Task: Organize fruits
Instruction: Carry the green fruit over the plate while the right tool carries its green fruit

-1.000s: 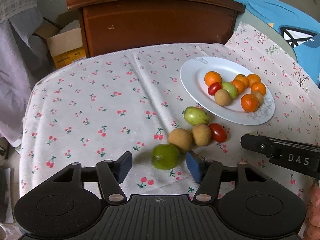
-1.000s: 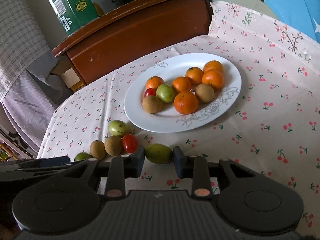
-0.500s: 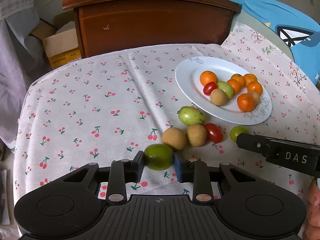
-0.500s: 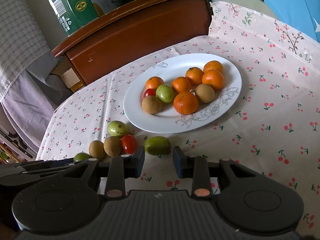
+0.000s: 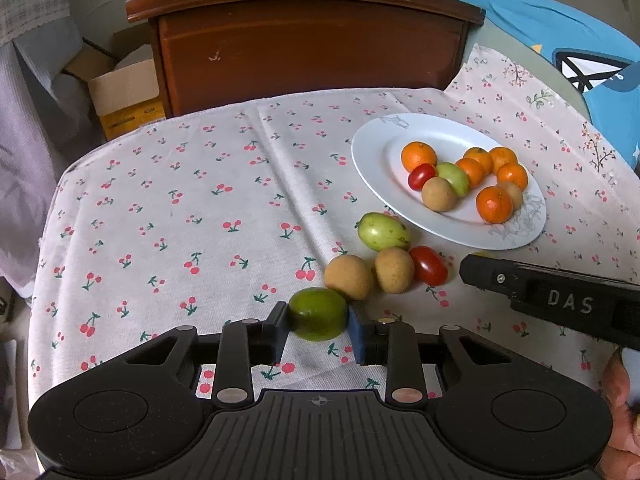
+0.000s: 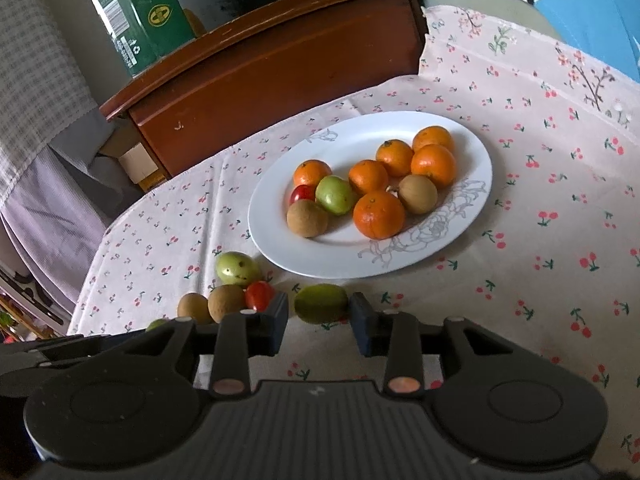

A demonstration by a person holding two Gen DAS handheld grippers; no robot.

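We were clearly in someone's home: cherry-print tablecloth [image 5: 192, 208] on the table, a wooden headboard [image 5: 304, 36] behind it, cardboard boxes [image 5: 124, 92] and clothes [image 6: 44, 128] piled around.

Right tongs' arm [image 5: 568, 304]: white letters "DAS", at 4 o'clock in the left wrist view.
Green carton [image 6: 140, 20]: barcode, recycling mark, round yellow logos, wording unreadable, at 11 o'clock, right wrist view.
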